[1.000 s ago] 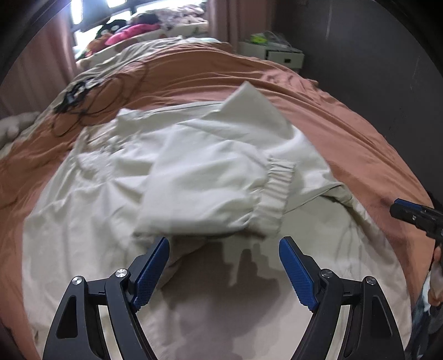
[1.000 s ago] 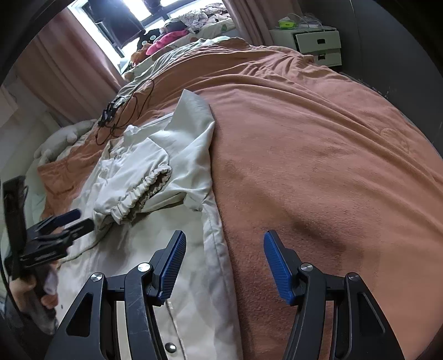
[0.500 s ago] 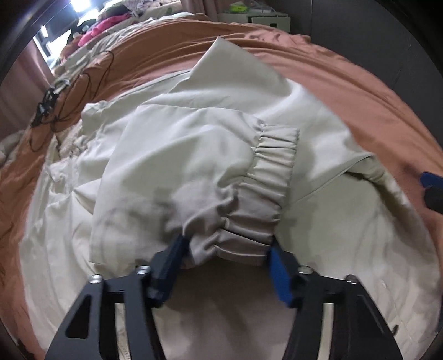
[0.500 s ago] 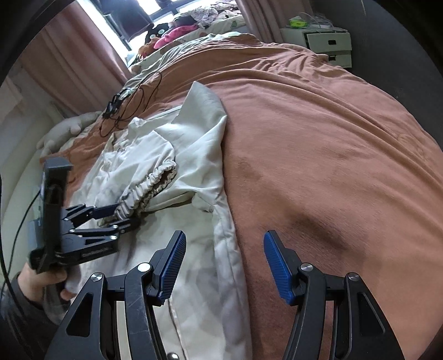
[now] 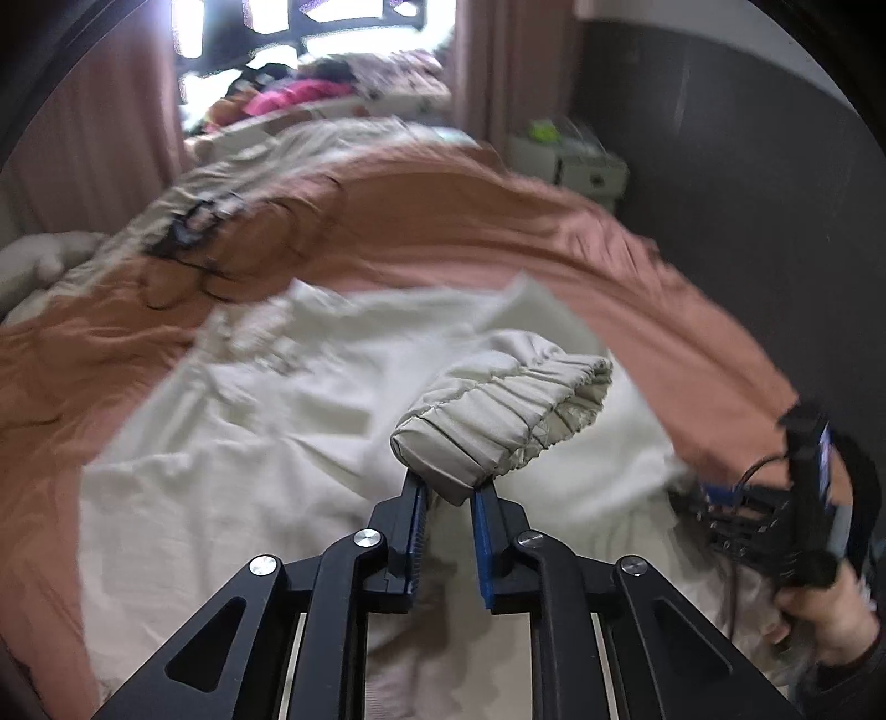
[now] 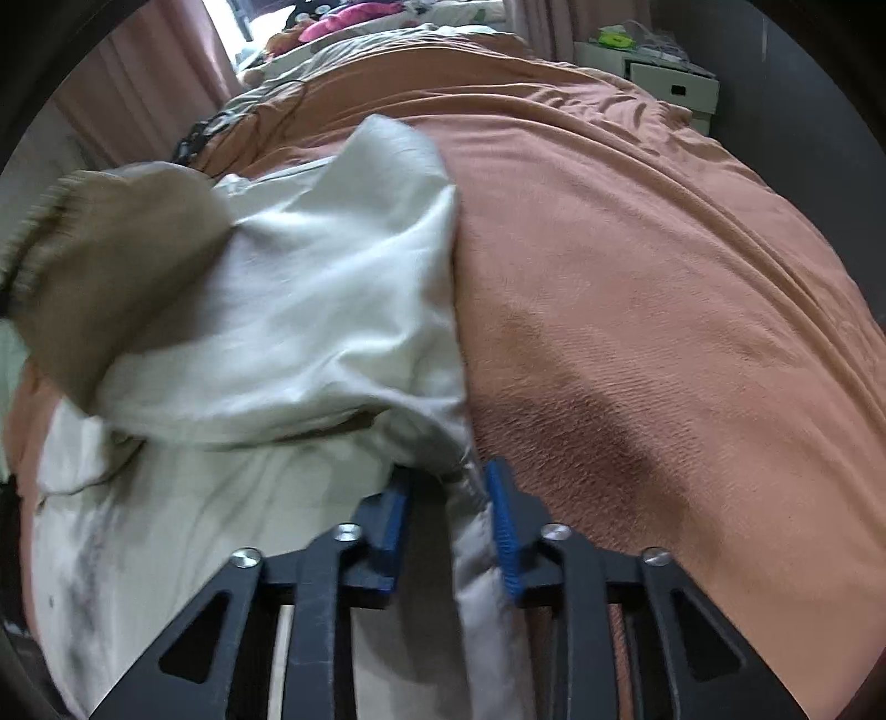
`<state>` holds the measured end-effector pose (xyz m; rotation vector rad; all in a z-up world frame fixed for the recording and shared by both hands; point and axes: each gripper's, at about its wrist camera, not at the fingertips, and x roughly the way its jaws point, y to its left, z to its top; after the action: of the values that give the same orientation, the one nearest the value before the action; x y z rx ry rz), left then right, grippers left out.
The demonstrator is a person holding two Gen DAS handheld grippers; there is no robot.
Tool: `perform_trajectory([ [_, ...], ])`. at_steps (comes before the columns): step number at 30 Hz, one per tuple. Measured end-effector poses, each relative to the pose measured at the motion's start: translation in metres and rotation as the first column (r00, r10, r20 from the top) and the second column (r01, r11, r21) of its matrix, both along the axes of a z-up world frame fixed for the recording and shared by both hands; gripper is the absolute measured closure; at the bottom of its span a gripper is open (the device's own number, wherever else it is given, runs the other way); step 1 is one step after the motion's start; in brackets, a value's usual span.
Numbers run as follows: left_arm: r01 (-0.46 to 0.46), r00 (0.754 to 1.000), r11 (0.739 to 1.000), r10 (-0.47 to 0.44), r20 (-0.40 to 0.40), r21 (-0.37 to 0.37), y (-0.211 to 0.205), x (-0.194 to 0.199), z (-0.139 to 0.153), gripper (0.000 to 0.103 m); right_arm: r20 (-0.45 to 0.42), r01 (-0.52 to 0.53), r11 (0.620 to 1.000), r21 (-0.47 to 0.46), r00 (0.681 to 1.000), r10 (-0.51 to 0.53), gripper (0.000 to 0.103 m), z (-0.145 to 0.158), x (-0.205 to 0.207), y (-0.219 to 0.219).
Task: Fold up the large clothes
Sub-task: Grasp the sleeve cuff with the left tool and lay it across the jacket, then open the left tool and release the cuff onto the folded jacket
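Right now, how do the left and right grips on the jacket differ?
The left gripper pinches the elastic sleeve cuff, held up off the bed; the right gripper has the jacket's side edge low, by the brown blanket. Left jaws are nearly together; right jaws stand wider around bunched fabric. Both hold the same cream jacket.

Window (image 5: 288, 39) glare overexposed; room dim; motion blur, perhaps worst leftward; fisheye edges vignetted.

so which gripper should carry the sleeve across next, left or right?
Left. The left gripper is shut on the elastic cuff, lifted off the jacket. The right gripper pinches the jacket's edge, better as anchor.
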<state>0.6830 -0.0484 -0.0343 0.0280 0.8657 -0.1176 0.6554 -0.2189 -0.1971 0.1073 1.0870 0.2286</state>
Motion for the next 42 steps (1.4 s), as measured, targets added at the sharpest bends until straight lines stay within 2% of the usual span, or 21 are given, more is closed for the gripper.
perform_trajectory([
  [3,-0.068,0.997,0.997,0.069,0.04,-0.02,0.034,-0.008,0.017,0.093,-0.012,0.033,0.998,0.053,0.999,-0.032,0.084,-0.002,0.002,-0.01],
  [6,-0.147,0.988,0.988,0.149,0.047,-0.054,0.075,-0.016,0.02,0.094,-0.02,0.045,0.996,0.081,0.999,-0.044,0.085,-0.004,0.002,-0.015],
  [10,-0.242,0.969,0.962,0.246,0.014,-0.126,0.123,-0.031,0.004,0.094,-0.017,0.047,0.995,0.085,0.999,-0.046,0.086,-0.004,0.001,-0.013],
  [13,-0.301,0.954,0.933,0.294,-0.066,-0.195,0.15,-0.042,-0.025,0.093,-0.018,0.035,0.997,0.074,0.999,-0.034,0.086,-0.004,0.001,-0.008],
  [15,-0.329,0.941,0.923,0.304,-0.147,-0.197,0.161,-0.048,-0.053,0.085,-0.017,0.031,0.998,0.051,0.999,-0.031,0.085,-0.005,0.003,-0.005],
  [17,-0.374,0.919,0.915,0.343,-0.195,-0.154,0.171,-0.056,-0.076,0.076,-0.018,0.033,0.999,0.043,0.999,-0.032,0.086,-0.005,0.004,-0.005],
  [19,-0.403,0.905,0.904,0.371,-0.207,-0.14,0.184,-0.064,-0.085,0.068,-0.023,0.033,0.999,0.043,0.999,-0.032,0.086,-0.004,0.005,-0.005],
  [21,-0.432,0.894,0.886,0.395,-0.212,-0.169,0.199,-0.072,-0.089,0.05,-0.026,0.034,0.998,0.043,0.999,-0.033,0.086,-0.004,0.005,-0.005],
  [24,-0.476,0.875,0.864,0.447,-0.186,-0.162,0.219,-0.081,-0.084,0.046,-0.028,0.035,0.999,0.037,0.999,-0.034,0.085,-0.003,0.004,-0.004],
  [28,-0.469,0.88,0.871,0.447,-0.159,-0.145,0.228,-0.083,-0.073,0.044,-0.033,0.036,0.999,0.031,0.999,-0.035,0.082,0.0,0.001,-0.004],
  [29,-0.464,0.882,0.875,0.442,-0.16,-0.14,0.229,-0.082,-0.073,0.039,-0.039,0.038,0.999,0.03,0.999,-0.037,0.081,0.002,0.0,-0.005],
  [31,-0.457,0.885,0.878,0.435,-0.164,-0.14,0.229,-0.08,-0.077,0.032,-0.038,0.036,0.998,0.041,0.999,-0.035,0.069,0.008,-0.006,-0.006],
  [33,-0.451,0.888,0.88,0.425,-0.177,-0.15,0.23,-0.075,-0.086,0.031,-0.023,0.022,0.999,0.05,1.0,-0.021,0.065,0.014,-0.013,-0.007],
  [36,-0.442,0.889,0.884,0.408,-0.208,-0.153,0.224,-0.065,-0.103,0.031,0.015,0.014,0.998,0.064,1.0,-0.015,0.065,0.029,-0.024,-0.01],
  [39,-0.437,0.887,0.891,0.404,-0.221,-0.126,0.217,-0.053,-0.121,0.032,0.065,0.032,0.995,0.091,0.997,-0.038,0.065,0.045,-0.025,-0.015],
  [42,-0.431,0.884,0.896,0.397,-0.245,-0.103,0.214,-0.047,-0.135,0.032,0.062,0.04,0.997,0.071,0.997,-0.044,0.065,0.05,-0.015,-0.009],
])
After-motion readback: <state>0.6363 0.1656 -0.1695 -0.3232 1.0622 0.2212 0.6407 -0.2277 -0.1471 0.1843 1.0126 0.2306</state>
